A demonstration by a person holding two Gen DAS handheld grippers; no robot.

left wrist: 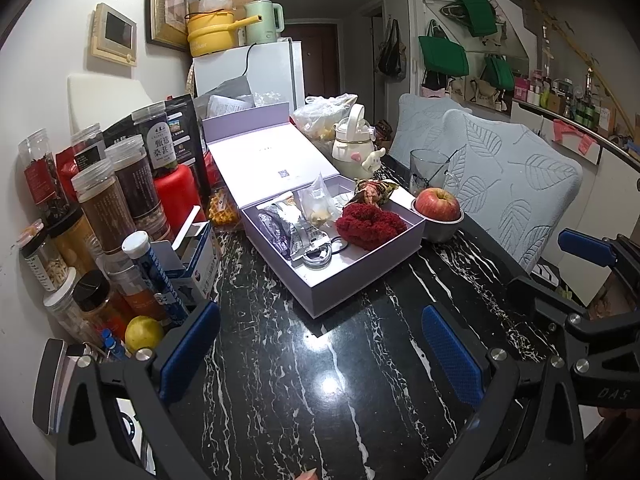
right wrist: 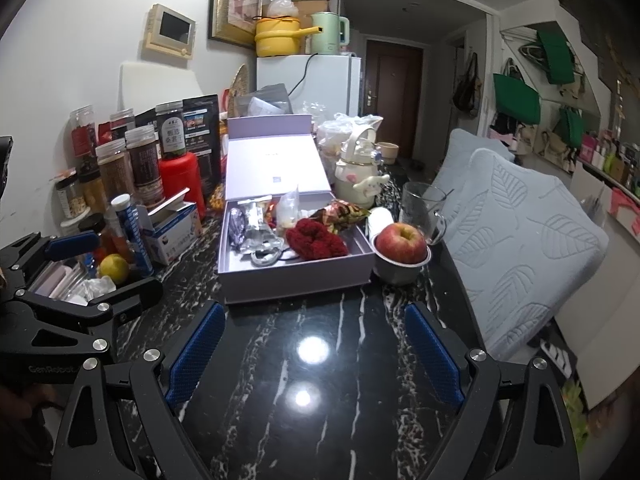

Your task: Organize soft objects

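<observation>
An open lilac box (left wrist: 360, 280) (right wrist: 296, 280) lies on the black marble table. Inside it are a fuzzy red scrunchie (left wrist: 370, 222) (right wrist: 316, 240), a patterned scrunchie (left wrist: 374, 192) (right wrist: 344, 212) at the far rim, foil packets (left wrist: 288, 228) (right wrist: 252, 228), a clear bag and a black hair tie (left wrist: 340, 245). My left gripper (left wrist: 320, 344) is open and empty, short of the box. My right gripper (right wrist: 316, 348) is open and empty, just before the box's near wall. Each gripper also shows at the edge of the other's view.
Jars, tubes, a lemon (left wrist: 143, 333) (right wrist: 114, 268) and a blue carton (right wrist: 174, 232) crowd the left. An apple in a metal bowl (left wrist: 438, 210) (right wrist: 401, 252), a glass mug (right wrist: 422, 210) and a cream kettle (right wrist: 360, 168) stand right of the box. Quilted chair backs (right wrist: 516, 240) border the right.
</observation>
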